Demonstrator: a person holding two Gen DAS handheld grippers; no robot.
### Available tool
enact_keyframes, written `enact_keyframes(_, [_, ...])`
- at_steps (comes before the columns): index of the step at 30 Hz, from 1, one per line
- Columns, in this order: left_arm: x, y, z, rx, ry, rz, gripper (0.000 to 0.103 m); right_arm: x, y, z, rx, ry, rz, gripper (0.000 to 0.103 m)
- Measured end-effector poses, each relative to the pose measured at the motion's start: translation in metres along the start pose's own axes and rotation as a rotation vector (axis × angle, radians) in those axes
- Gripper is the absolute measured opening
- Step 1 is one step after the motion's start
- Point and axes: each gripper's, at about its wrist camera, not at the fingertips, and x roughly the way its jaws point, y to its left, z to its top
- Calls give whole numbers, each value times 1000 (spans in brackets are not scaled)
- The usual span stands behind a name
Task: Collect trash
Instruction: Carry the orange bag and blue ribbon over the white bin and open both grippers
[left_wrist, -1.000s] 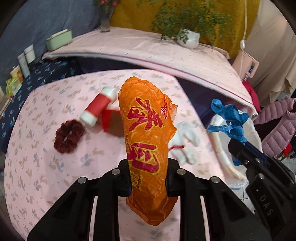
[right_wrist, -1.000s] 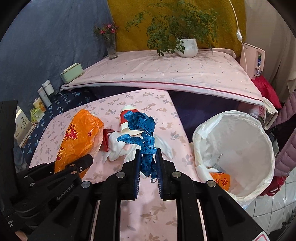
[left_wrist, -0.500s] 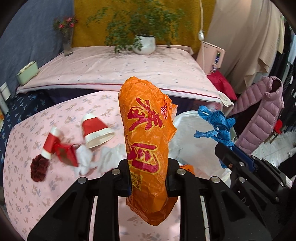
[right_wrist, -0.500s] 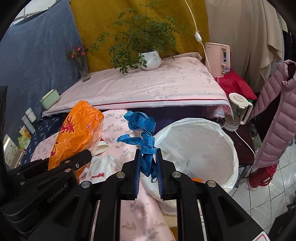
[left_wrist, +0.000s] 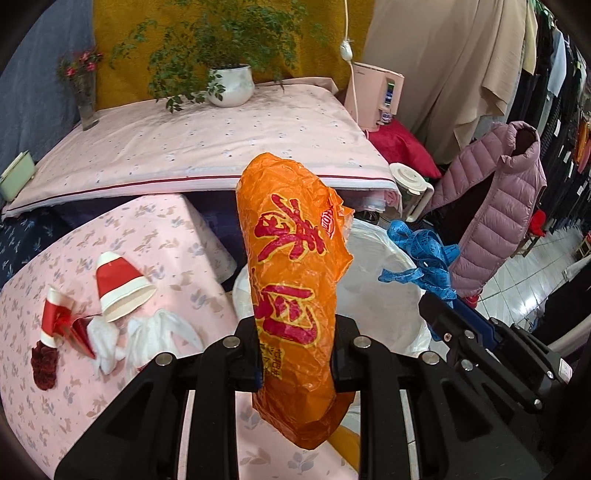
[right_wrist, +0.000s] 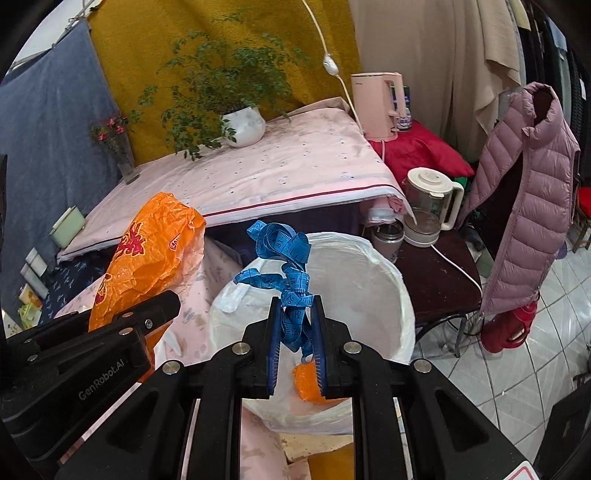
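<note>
Bin (right_wrist: 399, 280), white-lined, beside table (left_wrist: 155, 236): landmark. Right gripper (right_wrist: 295, 339) clenched on blue tape (right_wrist: 284, 254) above bin mouth; left gripper (left_wrist: 295, 347) grasping orange bag (left_wrist: 291, 266) near rim. Both look light, limp, crumpling; mid-body pinch suits.

Bench (left_wrist: 155, 236): pink floral cloth cover. Lying on it, left part: red-and-white paper cup (left_wrist: 120, 286) tipped on its side; second red-and-white cup (left_wrist: 55, 314) beside it; crumpled white tissue (left_wrist: 147, 336) just below the cups; dark red scrunchie (left_wrist: 44, 365) near the left edge. Raised bench behind (left_wrist: 207, 144): pink sheet; carries white potted plant (left_wrist: 231, 85), flower vase (left_wrist: 86, 107), green box (left_wrist: 14, 179).
</note>
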Motion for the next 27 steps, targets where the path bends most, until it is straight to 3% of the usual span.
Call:
enact_keyframes(5, [13, -16, 4, 19, 5, -19, 26, 8, -15, 0, 28, 11, -15, 15])
enact_keyframes(6, [16, -18, 5, 23, 7, -20, 30, 10, -16, 1, 33, 13, -18, 15])
enact_keyframes(7, [19, -21, 6, 27, 16, -15, 43, 11, -18, 1, 37, 14, -20, 15])
enact_keyframes(12, [29, -23, 9, 15, 11, 15, 58, 16, -27, 2, 53, 19, -34, 15])
enact_keyframes(27, [40, -5, 12, -36, 27, 38, 66, 33, -28, 4, 55, 37, -43, 15])
